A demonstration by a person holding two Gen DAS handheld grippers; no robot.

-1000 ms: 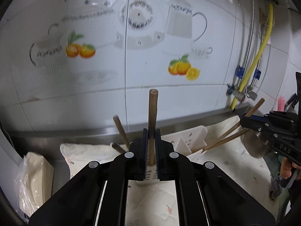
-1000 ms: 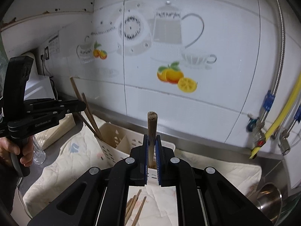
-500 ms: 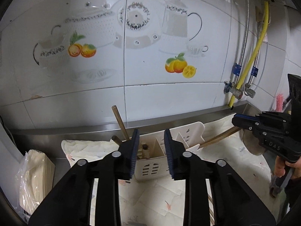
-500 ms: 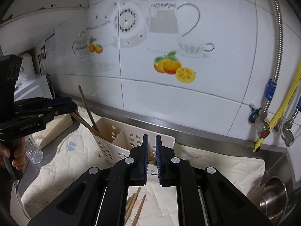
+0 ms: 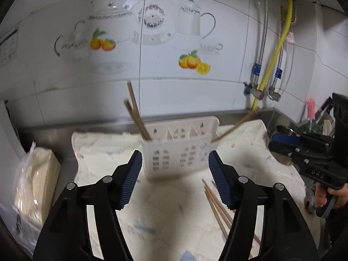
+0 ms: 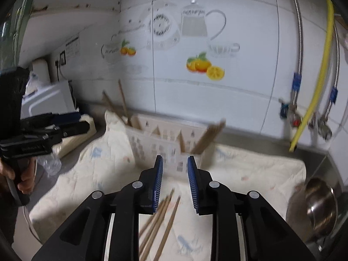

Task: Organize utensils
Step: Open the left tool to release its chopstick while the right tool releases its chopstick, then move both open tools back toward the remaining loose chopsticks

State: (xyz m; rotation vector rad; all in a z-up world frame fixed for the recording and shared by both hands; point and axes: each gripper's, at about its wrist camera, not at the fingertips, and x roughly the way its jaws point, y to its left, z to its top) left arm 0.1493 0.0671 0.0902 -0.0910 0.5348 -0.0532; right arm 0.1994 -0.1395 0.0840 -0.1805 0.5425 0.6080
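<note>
A white plastic utensil caddy stands on a pale cloth by the wall; it also shows in the right wrist view. Wooden chopsticks lean out of its left end, and more chopsticks lean out of its right end. Several loose chopsticks lie on the cloth in front, also seen in the right wrist view. My left gripper is wide open and empty in front of the caddy. My right gripper is open and empty above the loose chopsticks.
A steel bowl sits at the right of the cloth. A wrapped pale pack lies at the left. Pipes and a yellow hose run down the tiled wall. A steel ledge runs behind the caddy.
Both grippers held a chopstick upright over the caddy, then opened and let it drop in. Both have since pulled back and now stand open and empty.
</note>
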